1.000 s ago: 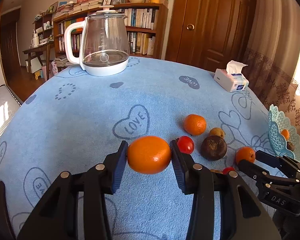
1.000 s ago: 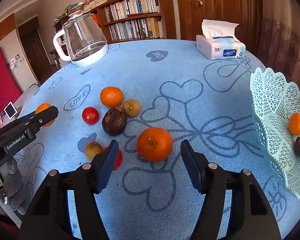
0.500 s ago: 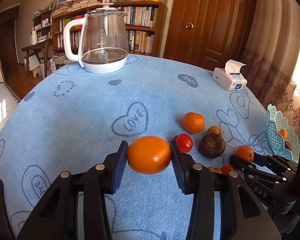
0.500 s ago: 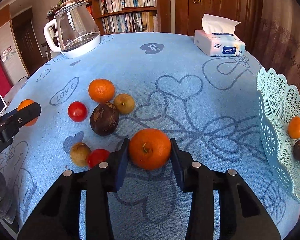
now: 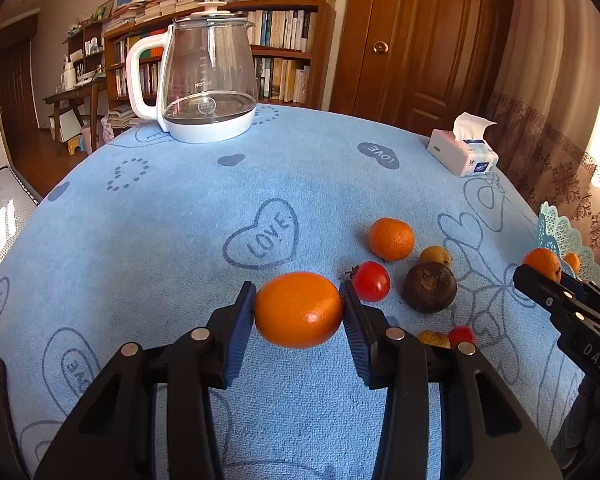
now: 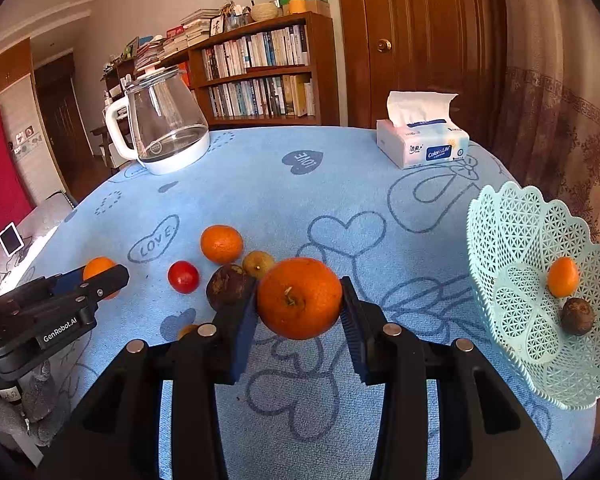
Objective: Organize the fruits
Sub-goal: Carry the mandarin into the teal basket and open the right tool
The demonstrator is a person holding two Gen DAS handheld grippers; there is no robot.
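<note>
My left gripper (image 5: 299, 310) is shut on an orange (image 5: 299, 309) and holds it above the blue tablecloth. My right gripper (image 6: 299, 300) is shut on a second orange (image 6: 299, 297), lifted off the cloth. On the cloth lie another orange (image 6: 221, 243), a red tomato (image 6: 183, 276), a dark passion fruit (image 6: 230, 285) and a small yellow-brown fruit (image 6: 259, 264). The mint lattice basket (image 6: 512, 240) at the right holds a small orange (image 6: 563, 277) and a dark fruit (image 6: 577, 315). The right gripper with its orange (image 5: 542, 263) also shows in the left wrist view.
A glass kettle (image 6: 162, 124) stands at the far left of the table. A tissue box (image 6: 422, 144) stands at the far right. A small red fruit (image 5: 461, 335) and a brownish one (image 5: 433, 338) lie near my left gripper's right finger.
My right gripper closed on the orange and lifted it off the cloth toward the basket side. My left gripper kept its orange and barely moved.
</note>
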